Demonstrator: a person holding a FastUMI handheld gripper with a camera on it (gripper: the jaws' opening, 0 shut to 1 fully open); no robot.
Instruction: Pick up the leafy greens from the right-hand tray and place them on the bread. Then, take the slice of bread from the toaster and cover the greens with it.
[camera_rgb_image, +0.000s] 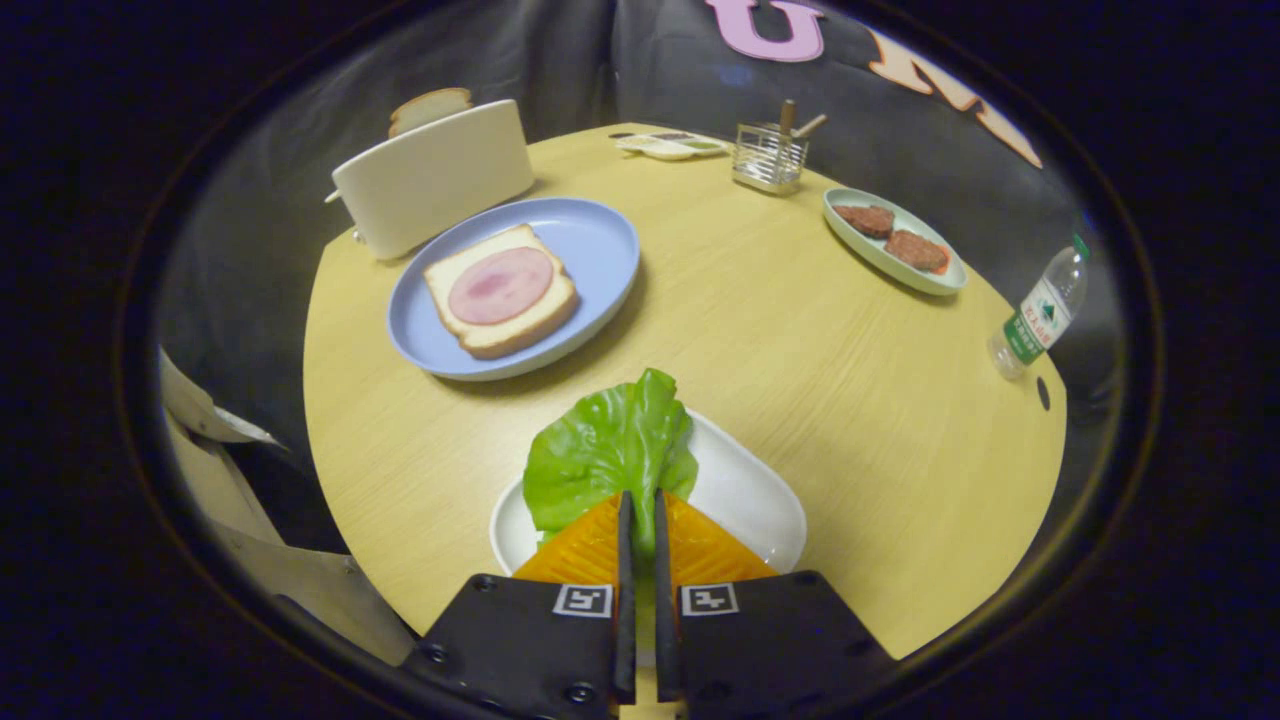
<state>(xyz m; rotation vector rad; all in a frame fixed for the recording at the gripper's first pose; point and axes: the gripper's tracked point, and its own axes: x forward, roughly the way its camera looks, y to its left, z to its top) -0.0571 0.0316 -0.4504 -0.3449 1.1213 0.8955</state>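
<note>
We see the hand-held gripper (640, 505) closed on the greens (610, 455) above the white tray (750, 495). Ahead of its fingers, bare surface (760, 330) lies open between that tray and the blue plate (590, 235) holding the bread (500, 290). The toaster (435, 180) stands just behind the plate, its slice (430, 107) sticking up free on top. Well off to the right stand the patty dish (893, 255), the wire holder (768, 157) and the bottle (1040, 315).
</note>
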